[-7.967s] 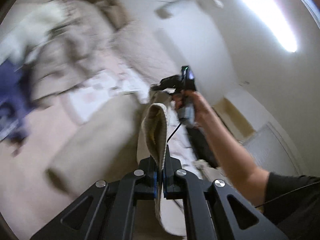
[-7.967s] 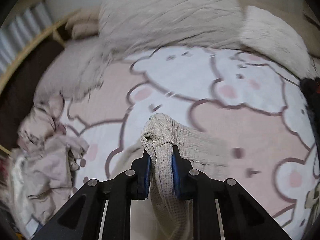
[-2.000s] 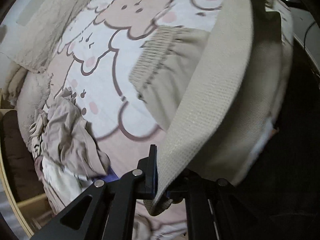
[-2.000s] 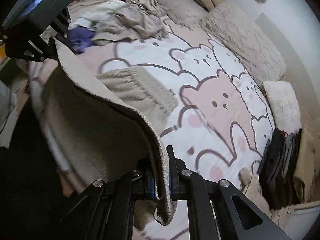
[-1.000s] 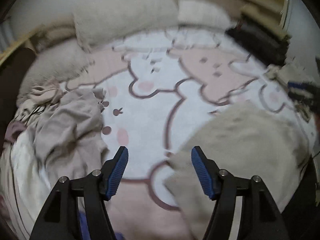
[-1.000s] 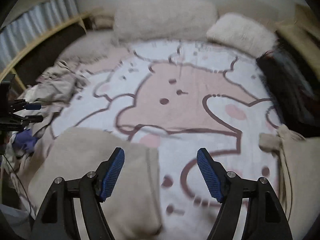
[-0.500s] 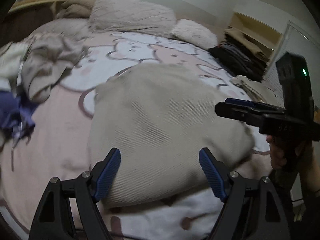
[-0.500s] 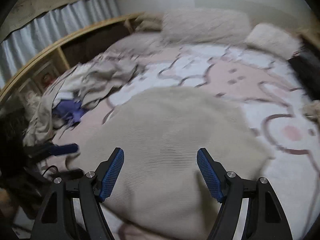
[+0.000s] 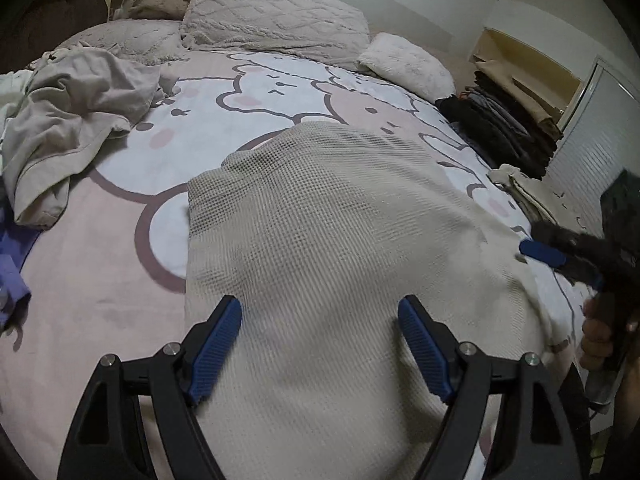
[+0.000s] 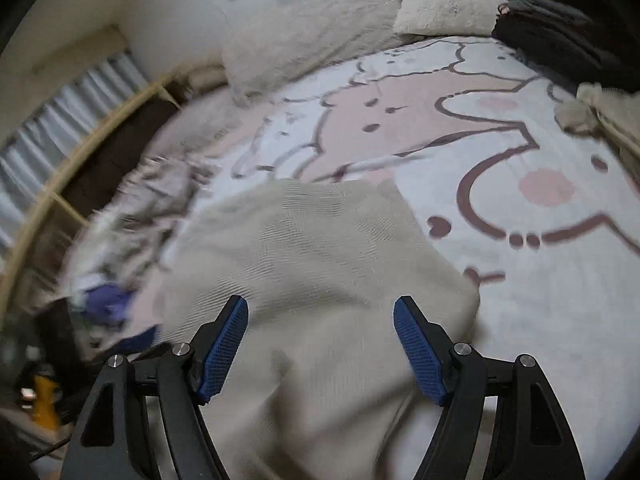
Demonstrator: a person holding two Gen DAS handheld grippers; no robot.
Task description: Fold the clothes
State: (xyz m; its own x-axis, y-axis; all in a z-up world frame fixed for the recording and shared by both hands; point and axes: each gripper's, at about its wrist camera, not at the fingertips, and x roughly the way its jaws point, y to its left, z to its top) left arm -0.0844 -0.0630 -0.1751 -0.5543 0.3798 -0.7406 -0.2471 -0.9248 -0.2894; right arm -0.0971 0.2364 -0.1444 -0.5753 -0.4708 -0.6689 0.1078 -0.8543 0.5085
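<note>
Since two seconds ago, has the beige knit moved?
Yes. The beige knit was hanging from both pinched grippers at the bed's edge; it now lies folded flat on the bear sheet, between open left fingers.

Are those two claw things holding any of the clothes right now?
No. The left gripper and right gripper both stand open over the beige knit garment, which lies on the bed; no pad touches it.
</note>
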